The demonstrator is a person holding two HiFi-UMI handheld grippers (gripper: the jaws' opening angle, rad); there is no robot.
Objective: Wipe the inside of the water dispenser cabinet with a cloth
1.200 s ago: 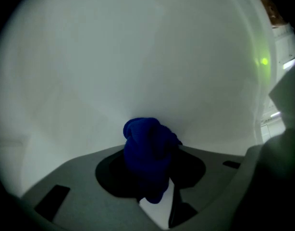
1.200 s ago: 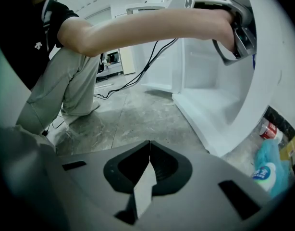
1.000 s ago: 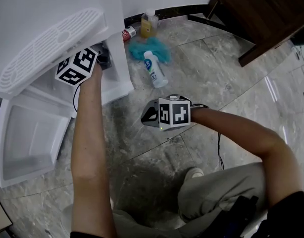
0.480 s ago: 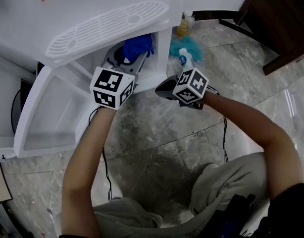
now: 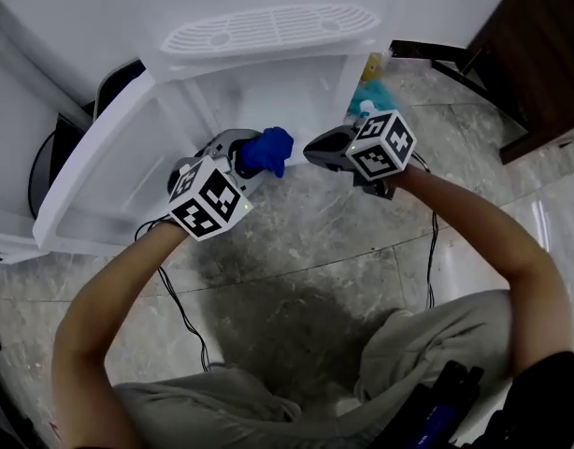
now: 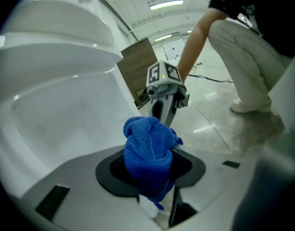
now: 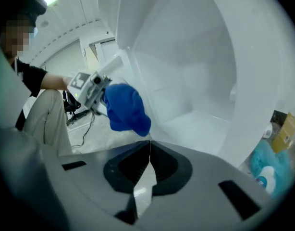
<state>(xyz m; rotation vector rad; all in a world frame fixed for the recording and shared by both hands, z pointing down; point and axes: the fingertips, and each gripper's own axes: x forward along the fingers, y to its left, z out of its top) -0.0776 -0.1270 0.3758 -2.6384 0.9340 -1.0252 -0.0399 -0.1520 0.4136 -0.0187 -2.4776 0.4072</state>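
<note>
My left gripper (image 5: pixel 248 160) fingers clamp the crumpled blue microfibre cloth (image 6: pixel 148 150); right gripper (image 7: pixel 149 153) fingers pressed together, empty.

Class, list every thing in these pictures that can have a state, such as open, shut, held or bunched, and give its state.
water dispenser cabinet: open.
cabinet door: swung wide open.
left gripper: shut on the blue cloth.
blue cloth: bunched into a ball, held in front of the cabinet opening.
right gripper: shut, nothing between its jaws.
</note>
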